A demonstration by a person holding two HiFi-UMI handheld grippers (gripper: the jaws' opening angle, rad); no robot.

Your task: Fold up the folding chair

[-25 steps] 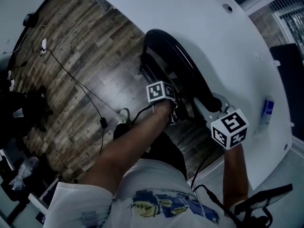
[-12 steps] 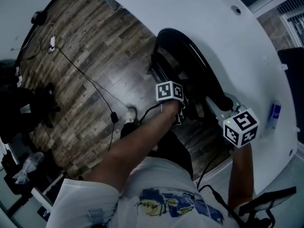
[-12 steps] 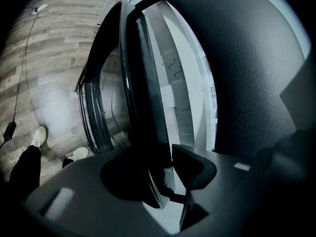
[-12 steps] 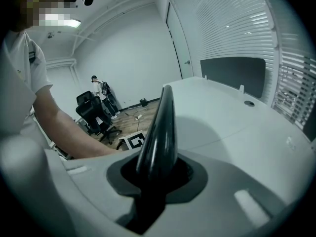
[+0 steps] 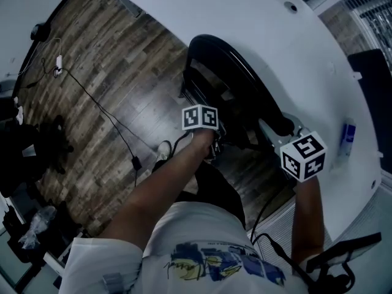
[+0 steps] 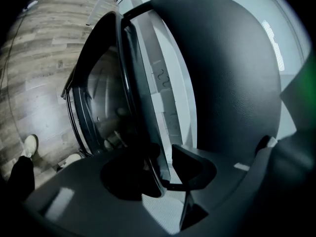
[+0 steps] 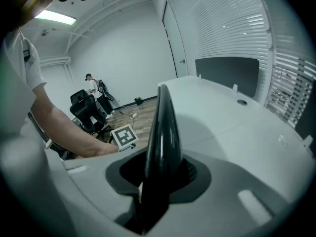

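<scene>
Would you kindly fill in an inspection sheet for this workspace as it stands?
Surface: white table.
Job's things: black folding chair standing on the wood floor beside the table.
Clutter: blue bottle on the table.
Grippers: left gripper shut on the chair's thin rim. The right gripper grips the backrest edge, its jaws having just been opening slightly.
Cables: black cable across the floor.
Surroundings: office chairs, window blinds.
</scene>
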